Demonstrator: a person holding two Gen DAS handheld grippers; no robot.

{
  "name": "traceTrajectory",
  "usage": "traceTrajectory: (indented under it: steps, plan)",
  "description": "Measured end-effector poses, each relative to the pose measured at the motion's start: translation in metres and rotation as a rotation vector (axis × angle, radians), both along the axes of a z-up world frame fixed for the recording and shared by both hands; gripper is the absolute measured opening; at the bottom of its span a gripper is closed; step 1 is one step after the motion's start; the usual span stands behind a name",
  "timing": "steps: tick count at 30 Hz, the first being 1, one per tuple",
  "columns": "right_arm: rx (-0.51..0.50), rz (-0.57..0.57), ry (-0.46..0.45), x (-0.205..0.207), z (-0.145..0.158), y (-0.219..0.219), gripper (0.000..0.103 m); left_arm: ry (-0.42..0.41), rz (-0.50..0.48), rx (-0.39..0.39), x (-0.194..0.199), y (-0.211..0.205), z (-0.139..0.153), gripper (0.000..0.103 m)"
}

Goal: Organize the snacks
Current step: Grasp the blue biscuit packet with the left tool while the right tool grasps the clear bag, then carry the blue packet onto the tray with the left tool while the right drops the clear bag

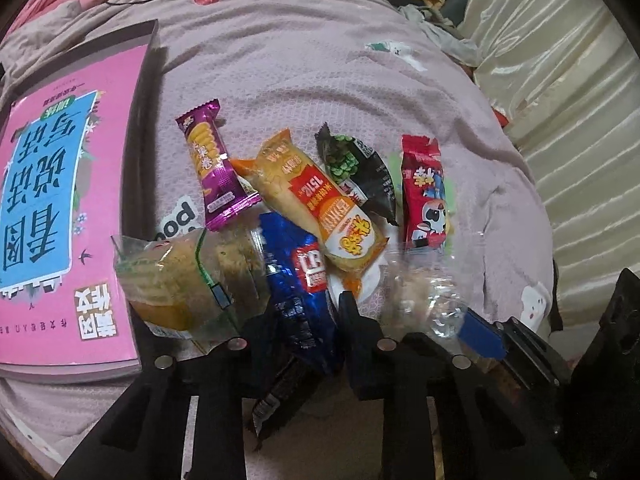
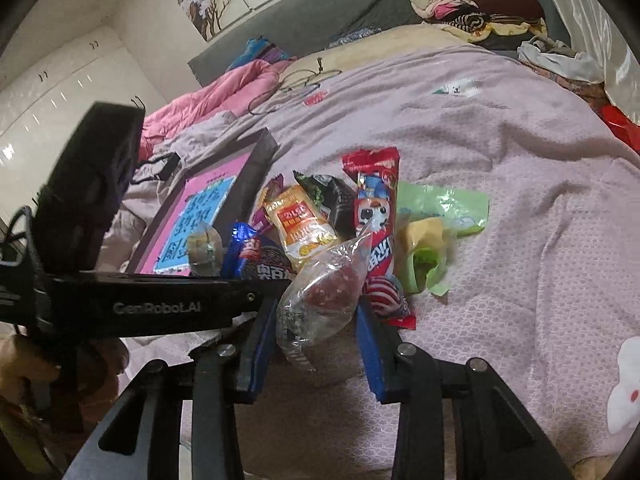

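At the lower centre of each view, the left hand-held gripper (image 1: pixel 308 312) is clenching the blue packet (image 1: pixel 298 280) lengthwise, while the right hand-held gripper (image 2: pixel 316 320) is grasping the clear bag (image 2: pixel 320 300) beside it on the bed (image 2: pixel 500 160).

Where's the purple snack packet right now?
In the left wrist view, the purple packet lies left of centre on the bedspread, between the pink book and the orange packet.

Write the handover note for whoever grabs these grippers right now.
Left gripper: shut on the blue packet.
Right gripper: shut on the clear-wrapped snack.
Snacks: purple packet, orange packet, green-black packet and red packet lie heaped on the bedspread, beside the pink book.
Done: two snacks gripped.
Left: nothing looks sorted; all still need organizing.
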State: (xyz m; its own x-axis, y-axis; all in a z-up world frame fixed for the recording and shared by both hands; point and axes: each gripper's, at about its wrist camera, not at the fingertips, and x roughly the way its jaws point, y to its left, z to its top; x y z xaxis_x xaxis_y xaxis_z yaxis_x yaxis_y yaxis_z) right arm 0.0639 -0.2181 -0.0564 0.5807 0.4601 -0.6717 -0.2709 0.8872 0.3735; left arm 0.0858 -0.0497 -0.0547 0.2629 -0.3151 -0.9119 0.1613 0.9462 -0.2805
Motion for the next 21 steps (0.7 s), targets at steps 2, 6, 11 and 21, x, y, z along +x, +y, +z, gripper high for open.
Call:
traceTrajectory:
  steps: [2,6,11,21]
  plan:
    - [0.007,-0.006,-0.017,-0.002,0.003,-0.002,0.039,-0.005,0.005,-0.026,-0.002,0.004,0.003,0.023]
    - [0.014,-0.022,-0.044,-0.005,0.009,-0.004,0.039,-0.031,-0.007,-0.04,-0.007,0.008,0.011,0.022]
    - [0.011,-0.03,-0.088,-0.009,0.017,-0.002,0.039,-0.056,-0.015,-0.062,-0.015,0.016,0.024,0.022]
    - [-0.037,0.006,-0.172,-0.018,0.029,0.013,0.039,-0.123,0.01,-0.075,-0.03,0.046,0.052,0.022]
